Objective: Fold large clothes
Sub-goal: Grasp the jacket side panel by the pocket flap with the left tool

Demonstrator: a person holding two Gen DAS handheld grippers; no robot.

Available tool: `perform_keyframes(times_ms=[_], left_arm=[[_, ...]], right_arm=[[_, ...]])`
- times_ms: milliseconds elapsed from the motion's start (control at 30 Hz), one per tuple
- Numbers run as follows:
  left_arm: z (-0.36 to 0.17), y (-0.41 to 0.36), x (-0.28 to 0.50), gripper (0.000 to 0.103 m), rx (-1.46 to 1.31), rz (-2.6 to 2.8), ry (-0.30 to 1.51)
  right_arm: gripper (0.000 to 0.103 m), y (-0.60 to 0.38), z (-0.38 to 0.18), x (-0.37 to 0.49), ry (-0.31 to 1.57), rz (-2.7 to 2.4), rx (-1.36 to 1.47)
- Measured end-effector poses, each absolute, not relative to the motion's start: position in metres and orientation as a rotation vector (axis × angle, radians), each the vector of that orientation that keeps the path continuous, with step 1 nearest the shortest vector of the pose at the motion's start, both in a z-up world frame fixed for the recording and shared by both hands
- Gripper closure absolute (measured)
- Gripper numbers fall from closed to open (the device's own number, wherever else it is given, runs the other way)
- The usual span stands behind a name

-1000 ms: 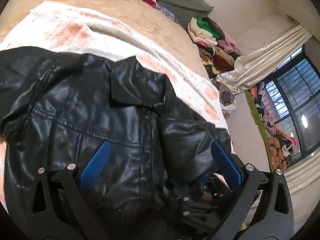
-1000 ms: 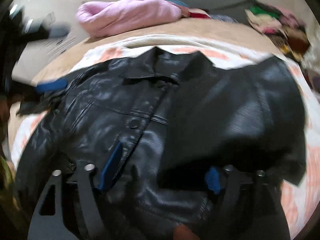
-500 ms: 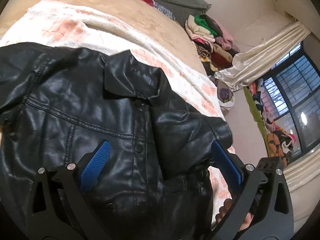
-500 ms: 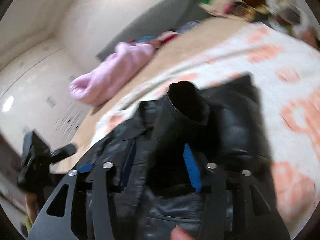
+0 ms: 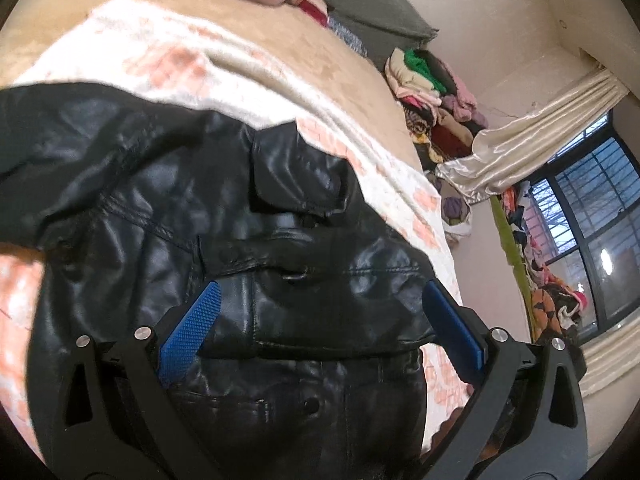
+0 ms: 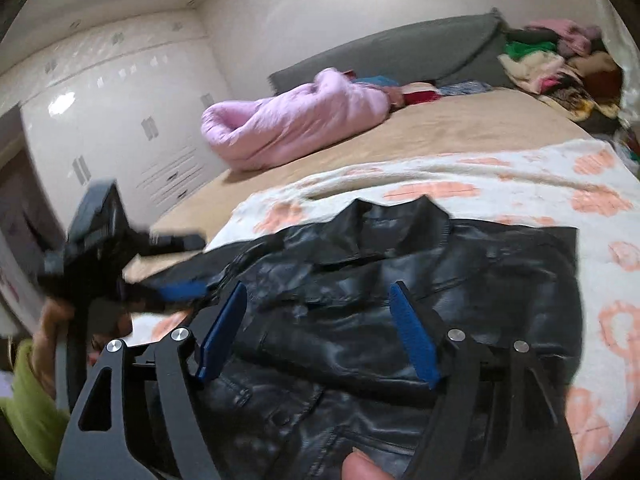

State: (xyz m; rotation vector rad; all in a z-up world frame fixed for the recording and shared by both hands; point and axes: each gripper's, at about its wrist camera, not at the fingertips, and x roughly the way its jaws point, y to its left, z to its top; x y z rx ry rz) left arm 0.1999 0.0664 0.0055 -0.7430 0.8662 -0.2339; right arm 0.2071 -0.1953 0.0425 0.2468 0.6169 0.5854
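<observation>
Now sleeve (image 6: 360, 344) folded across black jacket (image 5: 168, 208), right gripper (image 6: 320, 332) jaws opening, empty

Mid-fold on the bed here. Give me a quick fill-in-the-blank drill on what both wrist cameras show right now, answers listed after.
1. The jacket being folded is ____ in colour.
2. It lies on a white blanket printed with ____ shapes.
3. The puffy bundle near the grey headboard is ____.
4. The right gripper has its jaws opening, with ____ clamped between its pads.

Missing words: black; orange; pink; nothing
</observation>
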Motion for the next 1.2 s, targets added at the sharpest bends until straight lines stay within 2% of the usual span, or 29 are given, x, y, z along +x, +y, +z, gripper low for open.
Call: perform_keyframes(times_ms=[200,367,400,433,467,500,633,733,1000,1100,1200], left_arm=[[-0.027,0.064,0.224,0.009,-0.756,-0.194,0.947],[-0.049,0.067,0.237,0.015,-0.759,-0.119,0.982],[-0.051,0.066,0.241,0.022,-0.757,-0.121,0.989],[-0.054,0.065,0.245,0.04,-0.749,-0.112,0.996],[-0.056,0.065,0.249,0.05,-0.741,-0.102,1.001],[-0.059,0.063,0.253,0.065,-0.732,-0.095,1.01],[-0.05,0.054,0.251,0.095,-0.708,-0.158,0.988],[-0.022,0.042,0.242,0.1,-0.691,-0.261,0.938],[0.099,0.014,0.215,0.101,-0.477,-0.397,0.695],[0.113,0.028,0.21,0.101,-0.422,-0.345,0.653],[0.101,0.049,0.208,0.101,-0.418,-0.287,0.675]], right_arm=[[0.035,-0.236,0.047,0.215,0.602,0.445,0.299],[0.035,-0.272,0.047,0.218,0.585,0.331,0.357],[0.035,-0.276,0.046,0.219,0.586,0.308,0.357],[0.035,-0.28,0.045,0.22,0.587,0.288,0.357],[0.035,-0.285,0.044,0.22,0.587,0.263,0.355],[0.036,-0.289,0.044,0.221,0.585,0.238,0.349],[0.037,-0.305,0.043,0.22,0.577,0.158,0.338],[0.039,-0.317,0.039,0.221,0.583,0.097,0.369],[0.043,-0.34,0.033,0.221,0.576,0.046,0.451],[0.043,-0.341,0.03,0.222,0.59,0.021,0.439],[0.043,-0.34,0.024,0.227,0.618,0.015,0.435]])
